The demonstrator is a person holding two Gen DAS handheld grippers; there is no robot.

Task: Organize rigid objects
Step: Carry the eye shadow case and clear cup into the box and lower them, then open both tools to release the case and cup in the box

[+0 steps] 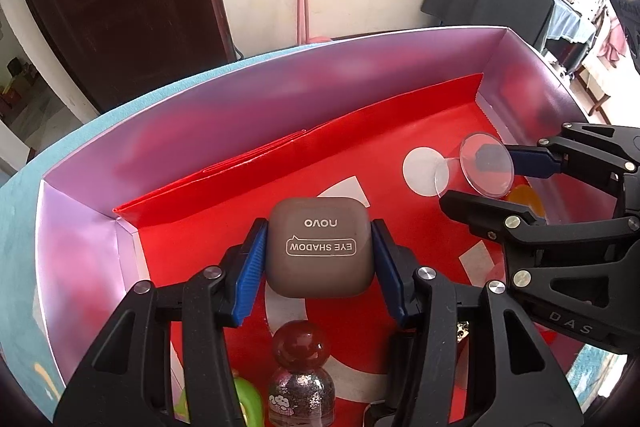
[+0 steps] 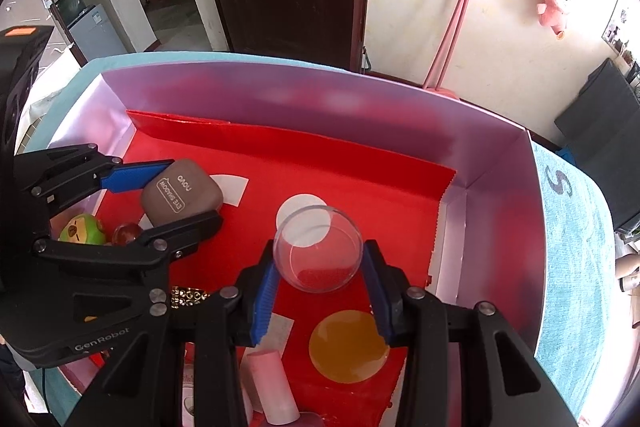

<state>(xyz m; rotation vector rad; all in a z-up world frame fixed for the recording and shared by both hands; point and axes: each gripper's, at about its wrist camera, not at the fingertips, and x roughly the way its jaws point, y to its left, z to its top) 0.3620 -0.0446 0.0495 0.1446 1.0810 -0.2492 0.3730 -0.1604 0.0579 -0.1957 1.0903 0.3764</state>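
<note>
My left gripper (image 1: pixel 320 259) is shut on a taupe eye shadow case (image 1: pixel 322 253) marked "novo EYE SHADOW", held over the red floor of a shallow box (image 1: pixel 248 99). It also shows in the right wrist view (image 2: pixel 182 197). My right gripper (image 2: pixel 320 279) is shut on a small clear round glass dish (image 2: pixel 318 251), held above the box floor. In the left wrist view the dish (image 1: pixel 486 165) sits at the right between the right gripper's fingers (image 1: pixel 532 163).
The box has pale lilac walls (image 2: pixel 492 227) and sits on a blue cloth (image 2: pixel 576 267). Inside lie a glitter bottle with a red ball cap (image 1: pixel 302 379), a green toy (image 2: pixel 82 231), a pink-capped bottle (image 2: pixel 272 391), a rhinestone piece (image 2: pixel 188 297).
</note>
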